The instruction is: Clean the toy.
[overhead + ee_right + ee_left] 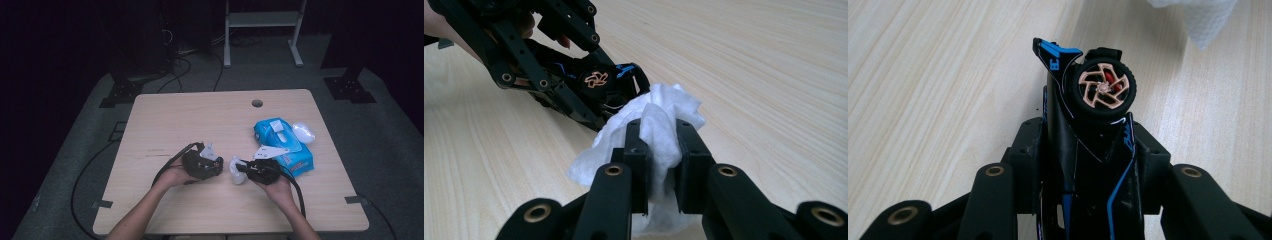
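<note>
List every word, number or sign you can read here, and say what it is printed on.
Blue mark on the black toy car's fin: looks like "3C", not certain.
Print on the blue wet-wipe pack: too small and blurred to read.
Nothing else legible.

Toy car (1088,130): black, blue trim, copper-spoked wheel (1103,89); clamped nose-out, raised off the table (175,120). Wipe (659,130): white, crumpled, pinched, touching the car's wheel end, just left of the blue wipe pack (295,155).
</note>
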Demonstrator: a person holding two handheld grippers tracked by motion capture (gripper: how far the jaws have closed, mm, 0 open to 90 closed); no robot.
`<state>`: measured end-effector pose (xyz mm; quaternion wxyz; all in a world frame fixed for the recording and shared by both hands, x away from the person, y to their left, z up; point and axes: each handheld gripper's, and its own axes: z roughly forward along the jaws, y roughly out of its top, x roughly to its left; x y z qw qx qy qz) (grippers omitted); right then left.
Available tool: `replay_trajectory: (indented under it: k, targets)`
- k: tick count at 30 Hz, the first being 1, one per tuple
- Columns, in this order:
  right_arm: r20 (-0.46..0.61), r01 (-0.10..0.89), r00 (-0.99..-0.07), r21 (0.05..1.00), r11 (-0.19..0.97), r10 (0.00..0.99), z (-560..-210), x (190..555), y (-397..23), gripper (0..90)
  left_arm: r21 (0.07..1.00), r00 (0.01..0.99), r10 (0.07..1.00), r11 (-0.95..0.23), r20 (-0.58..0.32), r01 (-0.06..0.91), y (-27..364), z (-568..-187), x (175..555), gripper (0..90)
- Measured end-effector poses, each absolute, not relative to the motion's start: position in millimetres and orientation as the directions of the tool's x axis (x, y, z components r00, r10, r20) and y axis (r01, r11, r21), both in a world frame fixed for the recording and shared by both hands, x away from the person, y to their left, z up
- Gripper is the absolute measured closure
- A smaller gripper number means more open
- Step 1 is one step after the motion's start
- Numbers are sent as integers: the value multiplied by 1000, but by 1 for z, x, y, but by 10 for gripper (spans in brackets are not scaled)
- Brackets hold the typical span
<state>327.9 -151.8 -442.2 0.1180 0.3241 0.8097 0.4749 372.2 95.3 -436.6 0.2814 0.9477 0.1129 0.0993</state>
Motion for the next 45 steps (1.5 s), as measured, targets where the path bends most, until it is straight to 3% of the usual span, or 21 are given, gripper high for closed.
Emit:
replay_trajectory:
  k: [4, 10, 18, 23, 30, 39, 45]
  targets:
    - [118, 403, -765, 855, 328, 633, -439, 328, -151, 781, 567, 955, 250, -815, 158, 120, 94, -435, 367, 573]
    - [122, 360, -782, 889, 283, 611, -423, 327, -147, 781, 671, 956, 241, -738, 166, 70, 96, -425, 358, 575]
    - [117, 290, -824, 928, 235, 554, -396, 315, -132, 781, 801, 959, 248, -597, 136, 40, 100, -417, 342, 575]
    - [75, 256, -834, 930, 263, 547, -393, 310, -125, 781, 846, 960, 259, -531, 105, 51, 109, -420, 337, 576]
    - [69, 283, -801, 919, 275, 595, -403, 314, -136, 781, 871, 955, 283, -487, 86, 66, 120, -424, 335, 576]
    - [46, 226, -833, 938, 263, 551, -392, 309, -122, 781, 881, 953, 290, -470, 88, 61, 121, -421, 332, 576]
    - [69, 287, -794, 918, 273, 603, -405, 314, -137, 781, 881, 953, 290, -469, 89, 60, 119, -421, 332, 576]
